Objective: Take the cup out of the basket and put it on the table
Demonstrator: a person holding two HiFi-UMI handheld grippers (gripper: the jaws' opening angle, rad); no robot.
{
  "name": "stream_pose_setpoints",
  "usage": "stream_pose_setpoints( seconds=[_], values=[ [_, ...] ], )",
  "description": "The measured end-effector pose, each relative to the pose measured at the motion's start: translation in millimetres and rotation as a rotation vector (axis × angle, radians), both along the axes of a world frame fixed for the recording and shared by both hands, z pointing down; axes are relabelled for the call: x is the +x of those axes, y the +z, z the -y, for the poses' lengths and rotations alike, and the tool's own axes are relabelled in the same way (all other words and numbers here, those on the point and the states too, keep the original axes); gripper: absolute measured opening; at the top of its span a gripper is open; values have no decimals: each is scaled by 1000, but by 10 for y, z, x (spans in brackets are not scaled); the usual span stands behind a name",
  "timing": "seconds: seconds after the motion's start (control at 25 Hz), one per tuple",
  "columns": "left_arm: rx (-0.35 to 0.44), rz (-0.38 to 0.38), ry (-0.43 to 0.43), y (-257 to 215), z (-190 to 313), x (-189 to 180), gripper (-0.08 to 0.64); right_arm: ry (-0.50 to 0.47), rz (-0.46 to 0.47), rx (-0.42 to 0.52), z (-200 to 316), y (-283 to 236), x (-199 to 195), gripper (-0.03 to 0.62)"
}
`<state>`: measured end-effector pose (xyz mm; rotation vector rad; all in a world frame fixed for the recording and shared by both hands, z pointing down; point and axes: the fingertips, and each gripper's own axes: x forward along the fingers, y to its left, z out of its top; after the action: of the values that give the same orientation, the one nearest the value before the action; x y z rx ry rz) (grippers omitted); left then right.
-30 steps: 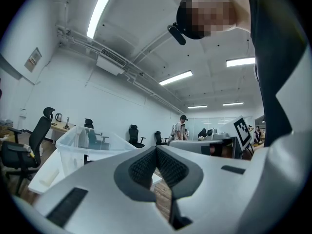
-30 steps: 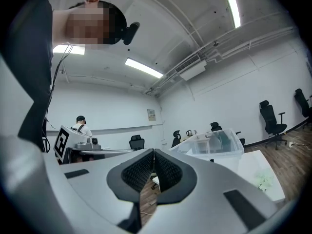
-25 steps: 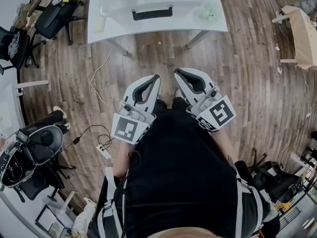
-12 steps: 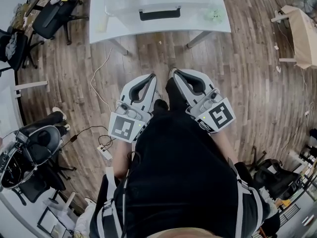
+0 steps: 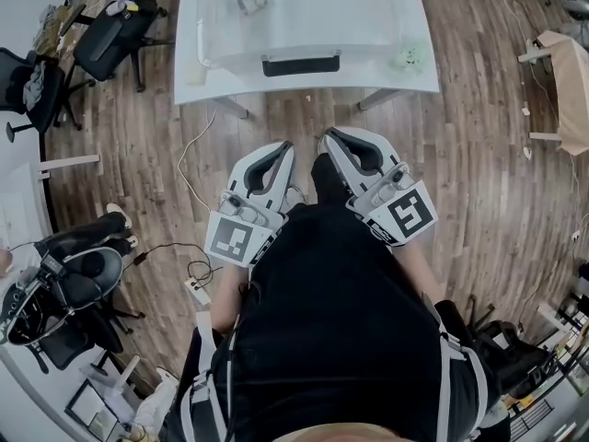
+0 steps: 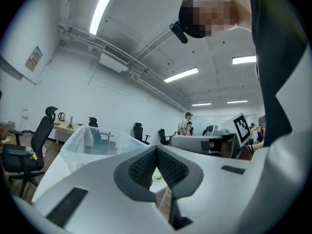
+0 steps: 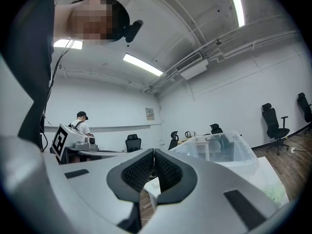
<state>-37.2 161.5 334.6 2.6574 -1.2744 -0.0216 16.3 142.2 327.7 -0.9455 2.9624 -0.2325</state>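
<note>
A clear plastic basket with a black handle stands on the white table ahead. A small clear cup lies inside it at the far left. My left gripper and right gripper are held side by side in front of the body, over the wooden floor, short of the table's near edge. Both are shut with nothing between the pads. The left gripper has the basket ahead at its left. The right gripper has the basket ahead at its right.
A small pale green thing lies on the table's near right corner. Black office chairs stand at the left, a wooden bench at the right. A cable and power strip lie on the floor at the left.
The table and basket have drawn nearer and sit lower in the head view. Both grippers have kept their pose in front of the body, still shut.
</note>
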Motion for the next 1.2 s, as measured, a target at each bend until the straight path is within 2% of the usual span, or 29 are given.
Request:
stream_pose_setpoints(
  seconds=[0.28,0.72,1.2],
  values=[
    [14,9,-15,-89,644,263,18,-21,22,7,667,-55,259,18],
    [-4,22,-62,-97,1280,722,18,-88,59,-4,1283,-58,610,18],
    [-45,28,-102,5,1680,550,18,-116,65,-37,1718,38,458,18]
  ],
)
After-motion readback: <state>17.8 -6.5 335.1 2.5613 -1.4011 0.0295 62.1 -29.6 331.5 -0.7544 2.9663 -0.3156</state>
